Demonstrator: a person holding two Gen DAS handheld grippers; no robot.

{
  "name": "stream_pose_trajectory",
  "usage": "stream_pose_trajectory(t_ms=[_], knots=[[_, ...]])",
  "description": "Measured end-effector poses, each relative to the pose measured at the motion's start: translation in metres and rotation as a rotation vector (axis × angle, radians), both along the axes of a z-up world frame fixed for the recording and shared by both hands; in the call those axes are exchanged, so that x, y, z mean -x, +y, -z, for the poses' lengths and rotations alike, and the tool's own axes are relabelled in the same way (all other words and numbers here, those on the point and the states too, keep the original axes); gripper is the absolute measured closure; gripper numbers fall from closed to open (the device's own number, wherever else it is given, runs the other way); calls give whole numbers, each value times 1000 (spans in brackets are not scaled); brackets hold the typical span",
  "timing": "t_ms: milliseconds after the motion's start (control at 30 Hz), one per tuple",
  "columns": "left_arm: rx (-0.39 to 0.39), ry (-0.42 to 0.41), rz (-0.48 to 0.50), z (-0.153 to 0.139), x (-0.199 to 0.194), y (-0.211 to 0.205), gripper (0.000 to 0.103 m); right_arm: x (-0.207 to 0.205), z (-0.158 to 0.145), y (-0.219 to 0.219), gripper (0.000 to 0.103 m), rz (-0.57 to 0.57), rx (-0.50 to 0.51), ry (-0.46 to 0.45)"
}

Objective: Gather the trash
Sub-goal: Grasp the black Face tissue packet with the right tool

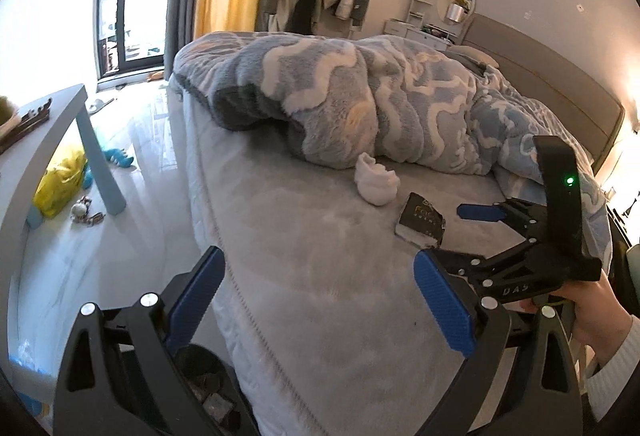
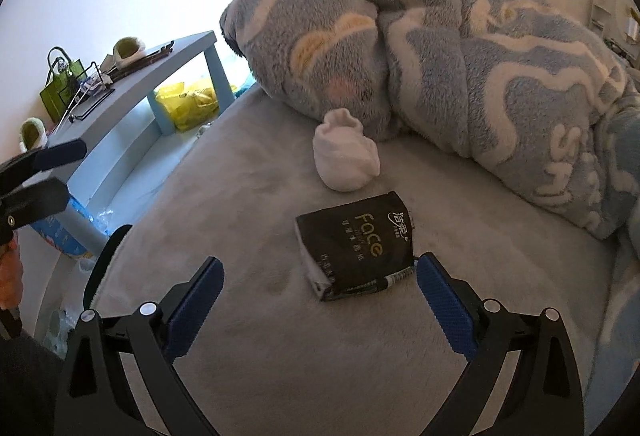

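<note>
— Two grippers are seen; how are they held?
— Both are spread and empty: the right gripper just short of a black tissue pack, the left gripper above the bed edge.
— Where is the pack found?
— Flat on the bed. Just beyond it, a white wad is set against the blanket.
</note>
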State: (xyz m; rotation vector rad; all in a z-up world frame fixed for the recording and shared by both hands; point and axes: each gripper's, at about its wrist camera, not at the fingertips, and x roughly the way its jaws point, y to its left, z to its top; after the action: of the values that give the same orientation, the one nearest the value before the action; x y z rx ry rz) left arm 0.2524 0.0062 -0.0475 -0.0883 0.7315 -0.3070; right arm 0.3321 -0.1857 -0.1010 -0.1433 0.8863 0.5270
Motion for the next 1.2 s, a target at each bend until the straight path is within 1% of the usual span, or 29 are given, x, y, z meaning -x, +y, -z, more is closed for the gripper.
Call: stream_pose_trajectory(t_ms=[167,400,600,667,700,733,833,933,1033,1200], knots=[[-12,-2,28,4,-14,-7,12,-12,10,-3,5,-39,-5,16],[3,3,63,8,-35,-15,13,-27,24,-8,5,-63,24,30],[18,14,94,14,-50,-27,13,-38,28,-12,5,-102,-11,59],[18,17,98,16,-55,-30,14,-40,28,-13,14,-117,-16,59],[20,19,101,17,-57,-32,14,-42,29,-14,21,-121,-8,59],[22,20,103,17,-59,-33,14,-43,30,-15,25,-124,0,60],[25,22,110,19,-67,-38,14,-46,31,-16,28,-138,-13,79],[30,24,119,22,-73,-43,16,-47,27,-20,31,-139,-15,69],[30,26,123,25,-79,-48,17,-50,21,-31,31,-119,-39,61],[50,44,127,32,-93,-60,21,-52,20,-48,31,-95,-39,57]])
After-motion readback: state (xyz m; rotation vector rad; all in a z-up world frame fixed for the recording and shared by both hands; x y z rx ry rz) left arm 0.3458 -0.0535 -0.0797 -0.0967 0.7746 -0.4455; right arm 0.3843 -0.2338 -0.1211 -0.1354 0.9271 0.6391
